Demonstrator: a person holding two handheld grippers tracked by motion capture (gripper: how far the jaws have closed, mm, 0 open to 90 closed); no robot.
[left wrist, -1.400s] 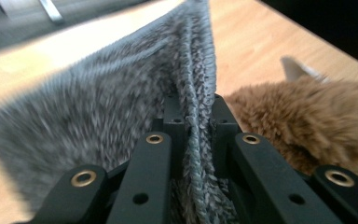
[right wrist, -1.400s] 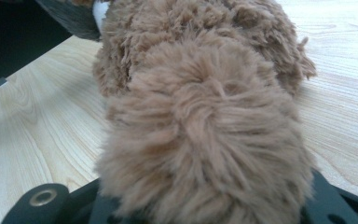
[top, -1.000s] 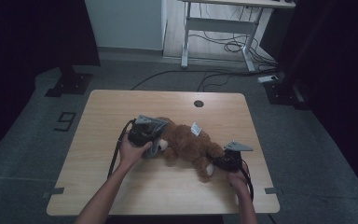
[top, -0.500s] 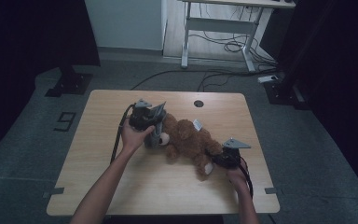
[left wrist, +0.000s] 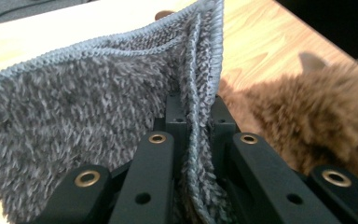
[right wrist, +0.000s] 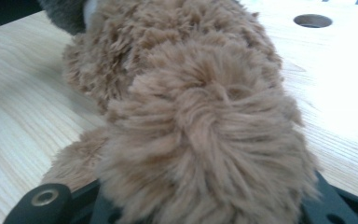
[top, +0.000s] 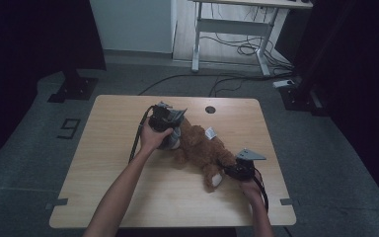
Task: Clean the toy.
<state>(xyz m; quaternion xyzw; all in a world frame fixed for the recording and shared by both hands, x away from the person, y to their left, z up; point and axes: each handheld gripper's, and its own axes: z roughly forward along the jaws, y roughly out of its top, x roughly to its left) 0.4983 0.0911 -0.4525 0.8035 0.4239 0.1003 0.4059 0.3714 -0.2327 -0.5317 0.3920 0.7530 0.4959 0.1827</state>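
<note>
The brown plush toy (top: 200, 150) lay on its side near the middle of the bench (top: 103, 187), its feet toward the person. A grey fuzzy cloth (left wrist: 93, 102) stood at the toy's head end, pinched edge-on in the left hand-held gripper (top: 170, 133), whose jaws were closed on a fold of it. The right hand-held gripper (top: 234, 170) was clamped on the toy's leg at the end away from the cloth. Beyond the toy a round cable hole (top: 210, 109) marked the bench top. Bare wood lay on every side of the toy, widest toward the near edge. Both forearms reached in from that edge, the left stretched farther past the toy.
</note>
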